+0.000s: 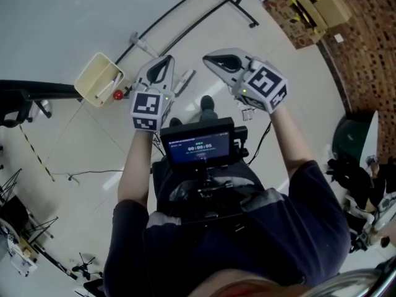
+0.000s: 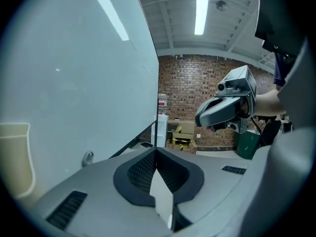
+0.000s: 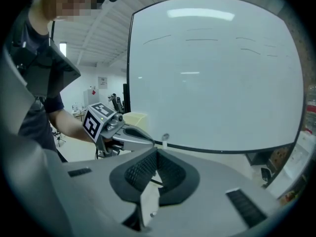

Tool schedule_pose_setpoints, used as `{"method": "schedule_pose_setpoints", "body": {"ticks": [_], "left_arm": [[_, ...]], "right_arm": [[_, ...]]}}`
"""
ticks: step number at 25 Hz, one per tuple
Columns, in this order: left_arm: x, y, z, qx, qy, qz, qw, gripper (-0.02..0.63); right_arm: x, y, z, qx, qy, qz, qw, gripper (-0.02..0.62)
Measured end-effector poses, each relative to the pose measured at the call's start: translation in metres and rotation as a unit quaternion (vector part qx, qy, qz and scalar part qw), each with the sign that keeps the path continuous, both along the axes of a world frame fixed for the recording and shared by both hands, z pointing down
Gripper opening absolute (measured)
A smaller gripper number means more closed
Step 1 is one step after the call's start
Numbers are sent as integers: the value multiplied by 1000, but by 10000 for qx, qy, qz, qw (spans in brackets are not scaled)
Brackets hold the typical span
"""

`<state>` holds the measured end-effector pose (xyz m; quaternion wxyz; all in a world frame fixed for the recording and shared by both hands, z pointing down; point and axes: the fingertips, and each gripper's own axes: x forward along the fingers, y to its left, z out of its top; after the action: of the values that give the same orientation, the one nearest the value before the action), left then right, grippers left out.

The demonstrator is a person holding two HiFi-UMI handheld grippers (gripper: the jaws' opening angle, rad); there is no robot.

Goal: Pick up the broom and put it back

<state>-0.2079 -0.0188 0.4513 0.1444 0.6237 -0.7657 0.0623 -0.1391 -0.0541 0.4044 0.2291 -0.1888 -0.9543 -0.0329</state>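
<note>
No broom shows clearly in any view. In the head view my left gripper [image 1: 166, 62] and right gripper [image 1: 211, 59] are held side by side above the pale floor, both pointing at the lower edge of a whiteboard [image 1: 68, 11]. Both are shut with nothing between the jaws. A cream bin [image 1: 98, 79] with a small red thing beside it sits at the board's bottom edge, just left of the left gripper. The left gripper [image 2: 157, 149] has its jaws together in its own view, and so does the right gripper [image 3: 157, 152].
A metal hook [image 2: 88, 157] sticks out of the board's bottom rail. The board's black foot [image 1: 235, 2] crosses the floor ahead. Cardboard boxes [image 1: 312, 8] lie by a brick wall at the far right, a green bin [image 2: 247, 143] near them. Black stands [image 1: 25, 101] are on the left.
</note>
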Motion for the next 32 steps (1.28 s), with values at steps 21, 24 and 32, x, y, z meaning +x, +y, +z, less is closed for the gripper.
{"method": "schedule_pose_setpoints", "body": {"ticks": [21, 24, 32], "left_arm": [[-112, -19, 142, -353, 684, -2244, 9714, 0], [-112, -16, 149, -391, 720, -2471, 9655, 2], [-116, -11, 183, -524, 912, -2633, 9590, 171]], "right_arm": [[-124, -47, 100, -436, 521, -988, 9928, 18], [-129, -36, 107, -256, 541, -1047, 9927, 18], [-114, -21, 115, -440, 818, -1078, 9898, 18]]}}
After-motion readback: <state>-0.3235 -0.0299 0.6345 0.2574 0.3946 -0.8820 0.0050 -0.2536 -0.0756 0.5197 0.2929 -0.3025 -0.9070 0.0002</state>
